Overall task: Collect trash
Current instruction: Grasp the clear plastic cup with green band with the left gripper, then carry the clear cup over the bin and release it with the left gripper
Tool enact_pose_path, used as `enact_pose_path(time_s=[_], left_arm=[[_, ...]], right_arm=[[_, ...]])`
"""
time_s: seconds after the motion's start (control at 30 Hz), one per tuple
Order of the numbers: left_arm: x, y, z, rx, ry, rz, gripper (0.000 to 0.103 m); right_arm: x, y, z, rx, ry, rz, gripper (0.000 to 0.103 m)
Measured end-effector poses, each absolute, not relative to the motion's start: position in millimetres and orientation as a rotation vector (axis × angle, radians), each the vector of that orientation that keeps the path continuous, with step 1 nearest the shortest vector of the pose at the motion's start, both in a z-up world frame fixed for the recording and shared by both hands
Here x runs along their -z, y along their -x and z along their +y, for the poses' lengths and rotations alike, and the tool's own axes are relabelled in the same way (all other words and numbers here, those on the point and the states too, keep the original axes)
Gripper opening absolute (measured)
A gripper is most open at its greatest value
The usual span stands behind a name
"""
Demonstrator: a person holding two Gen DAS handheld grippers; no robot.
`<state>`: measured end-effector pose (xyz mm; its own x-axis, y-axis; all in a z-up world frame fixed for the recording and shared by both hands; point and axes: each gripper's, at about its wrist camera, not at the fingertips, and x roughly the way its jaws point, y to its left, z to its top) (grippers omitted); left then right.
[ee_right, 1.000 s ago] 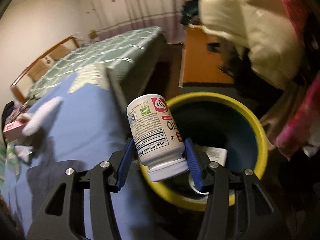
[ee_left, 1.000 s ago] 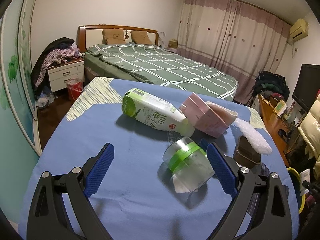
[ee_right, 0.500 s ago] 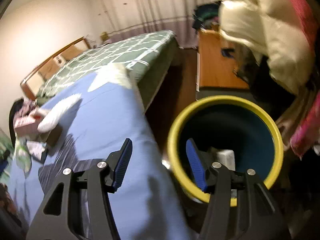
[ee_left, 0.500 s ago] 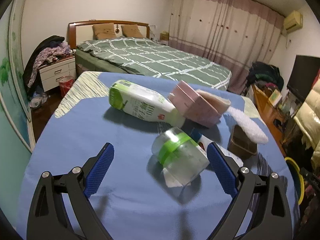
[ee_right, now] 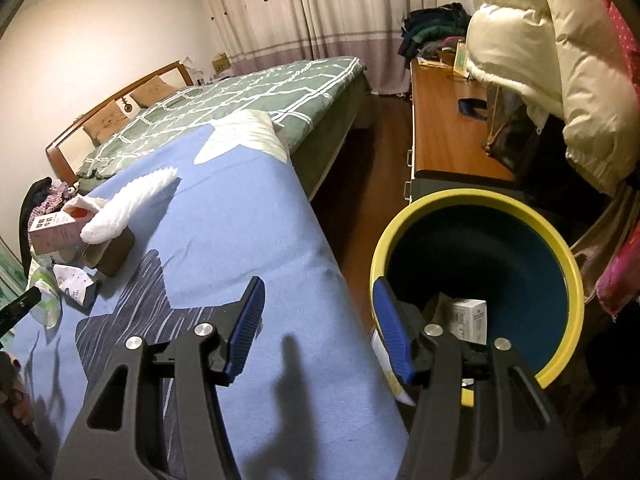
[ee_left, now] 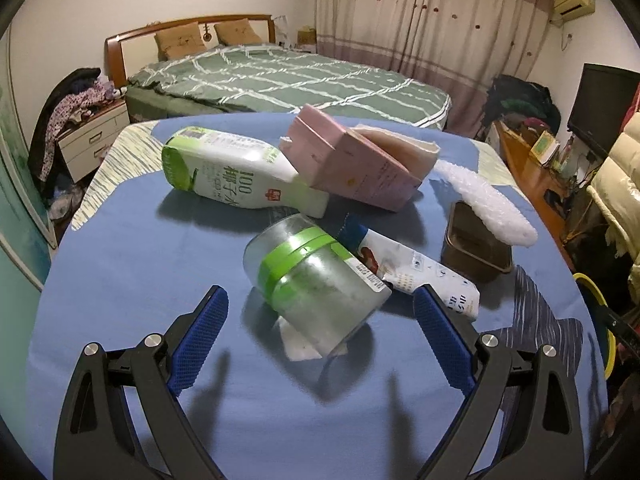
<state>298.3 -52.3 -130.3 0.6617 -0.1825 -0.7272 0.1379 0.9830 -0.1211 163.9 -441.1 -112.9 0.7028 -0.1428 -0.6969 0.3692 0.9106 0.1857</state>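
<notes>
Our left gripper point(ee_left: 320, 320) stood wide open and empty above the near part of the blue-covered worktop point(ee_left: 120, 280), its jaws flanking a clear plastic jar point(ee_left: 316, 284) with a green band without touching it. Our right gripper point(ee_right: 318, 328) was open too and held nothing, one jaw over the worktop's right edge and the other over the rim of the yellow trash bin point(ee_right: 560, 256) standing on the floor just beside that edge. In the bin we saw a small white box point(ee_right: 468, 318) at the bottom.

Toward the far edge of the worktop lay a white and green bottle point(ee_left: 236, 172) on its side, its neck touching a pink carton point(ee_left: 352, 168) that leaned over it. A white foam strip point(ee_left: 484, 204) rested across a brown tub point(ee_left: 474, 246) near the right edge. The jar lay tipped on its side near the middle, over a scrap of paper, with a crumpled white wrapper point(ee_left: 420, 276) just beside it.
</notes>
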Motion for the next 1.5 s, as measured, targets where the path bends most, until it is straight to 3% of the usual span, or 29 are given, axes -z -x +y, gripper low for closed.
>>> enact_pose_path(time_s=[0.1, 0.3, 0.87, 1.0, 1.07, 1.5], left_arm=[[135, -307, -55, 0.188, 0.076, 0.865, 0.091], [144, -313, -45, 0.17, 0.11, 0.925, 0.075], [140, -323, -21, 0.151, 0.125, 0.973, 0.077], [144, -331, -25, 0.137, 0.118, 0.98, 0.072], [144, -334, -28, 0.136, 0.11, 0.981, 0.064], [118, -300, -38, 0.16, 0.066, 0.891, 0.056]], right_arm=[[113, -162, -440, 0.285, -0.325, 0.737, 0.054], [114, -163, -442, 0.275, -0.333, 0.741, 0.054], [118, -168, -442, 0.261, -0.349, 0.761, 0.054], [118, -168, -442, 0.258, -0.354, 0.763, 0.054], [119, -168, -443, 0.255, -0.36, 0.767, 0.054], [119, -169, -443, 0.242, -0.364, 0.762, 0.054]])
